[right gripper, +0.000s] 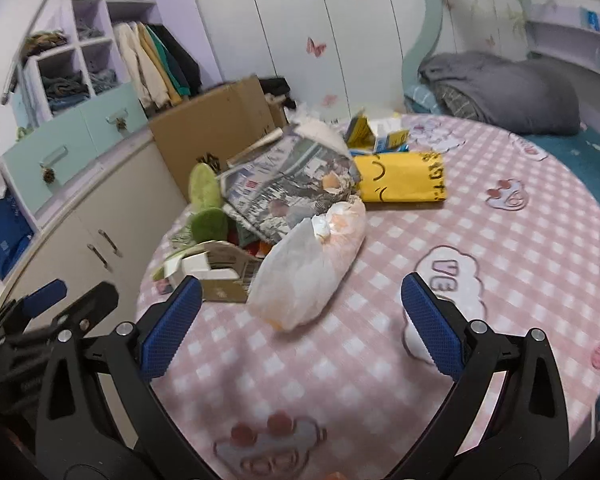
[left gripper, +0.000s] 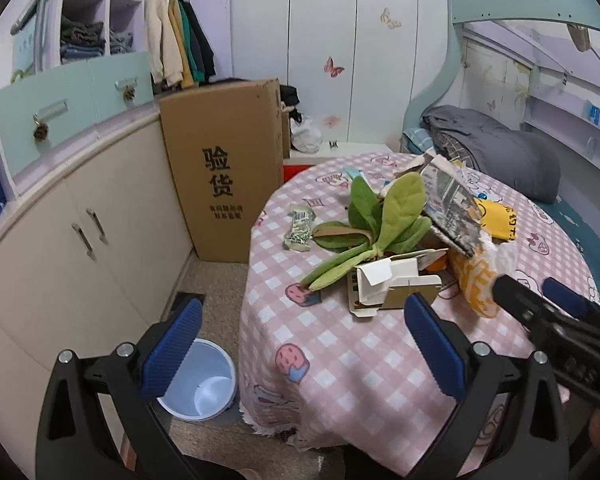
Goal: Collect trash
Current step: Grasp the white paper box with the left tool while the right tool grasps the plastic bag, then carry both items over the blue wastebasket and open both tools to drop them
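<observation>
Both grippers hover over a round table (right gripper: 500, 168) in a pink checked cloth, and the trash sits heaped toward its far left. The left gripper (left gripper: 304, 344) has its blue pads spread wide with nothing between them; it hangs above the table's near-left edge. At seven o'clock from it, down on the floor, stands a pale blue bin (left gripper: 204, 384), open at the top.

The right gripper (right gripper: 300, 320) is just as wide open and holds nothing. Straight ahead at twelve o'clock, just beyond its pads, lies a white plastic bag (right gripper: 312, 264) showing orange through the film. Behind the bag, crumpled newspaper (right gripper: 288, 188); its print is too small to read. At one o'clock lies a yellow packet (right gripper: 400, 180) with drawn smiley faces and black characters along its edge, not legible.

Left of the bag sits an opened white carton (left gripper: 388, 284), with big green leaves (left gripper: 384, 212) sprawling past it. By the wall stands a tall cardboard box (left gripper: 224, 168) printed 验货 in large black characters; the smaller lines under that are too fine to read.
</observation>
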`<state>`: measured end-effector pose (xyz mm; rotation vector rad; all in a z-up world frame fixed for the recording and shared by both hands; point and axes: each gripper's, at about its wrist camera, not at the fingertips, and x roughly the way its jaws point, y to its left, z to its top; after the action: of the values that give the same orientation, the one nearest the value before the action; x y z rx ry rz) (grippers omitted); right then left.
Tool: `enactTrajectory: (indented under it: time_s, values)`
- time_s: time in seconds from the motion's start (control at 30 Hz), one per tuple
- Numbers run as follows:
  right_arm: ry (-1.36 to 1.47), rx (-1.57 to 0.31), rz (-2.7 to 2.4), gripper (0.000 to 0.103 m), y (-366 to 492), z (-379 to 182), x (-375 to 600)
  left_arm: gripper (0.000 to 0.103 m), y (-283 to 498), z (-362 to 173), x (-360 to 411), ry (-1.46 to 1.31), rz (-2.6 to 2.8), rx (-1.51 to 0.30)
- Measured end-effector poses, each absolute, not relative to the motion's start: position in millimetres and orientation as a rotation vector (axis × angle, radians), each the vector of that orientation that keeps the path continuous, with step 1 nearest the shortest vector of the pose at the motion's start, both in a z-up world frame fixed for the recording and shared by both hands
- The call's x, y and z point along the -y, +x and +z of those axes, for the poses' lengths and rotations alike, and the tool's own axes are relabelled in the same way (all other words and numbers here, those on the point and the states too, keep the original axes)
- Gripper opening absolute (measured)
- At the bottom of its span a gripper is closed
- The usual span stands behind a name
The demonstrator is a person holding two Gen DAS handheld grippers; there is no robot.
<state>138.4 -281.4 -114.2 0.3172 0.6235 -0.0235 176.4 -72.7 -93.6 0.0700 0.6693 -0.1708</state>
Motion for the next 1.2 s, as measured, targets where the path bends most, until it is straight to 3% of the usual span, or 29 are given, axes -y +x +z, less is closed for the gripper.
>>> enactTrajectory:
  time_s: [0.07, 0.1, 0.2, 0.53, 0.57, 0.6, 0.63, 1.2]
  values:
    - [0.323, -0.652, -0.019, 0.095, 150.5, -117.6, 283.5, 0.099, 185.5, -98.0, 75.3, 0.059, -0.196, -0.696]
    - [0.331, -0.665, -0.011, 0.085, 156.2, -119.0, 286.7, 0.099, 190.7, -101.2, 78.2, 0.05, -0.214, -0.711]
    - [0.338, -0.697, -0.007, 0.033, 162.9, -123.0, 294.4, 0.099, 202.6, -110.5, 90.8, 0.05, -0.256, -0.744]
    - [0.353, -0.7, -0.01, 0.028, 150.5, -127.4, 318.2, 0.098, 241.5, -134.3, 140.4, 0.039, -0.313, -0.844]
    - [0.356, -0.702, -0.007, 0.027, 151.3, -127.7, 318.8, 0.093, 243.3, -135.2, 142.6, 0.041, -0.302, -0.849]
    - [0.356, -0.704, -0.005, 0.027, 149.9, -128.2, 319.8, 0.073, 243.9, -135.1, 144.4, 0.041, -0.296, -0.851]
    - [0.354, -0.704, -0.006, 0.026, 149.0, -127.8, 319.7, 0.069, 244.2, -134.8, 144.8, 0.031, -0.308, -0.863]
    - [0.285, -0.554, -0.079, 0.023, 76.8, -71.2, 297.4, 0.068, 166.3, -71.1, 92.2, -0.103, -0.438, -0.674]
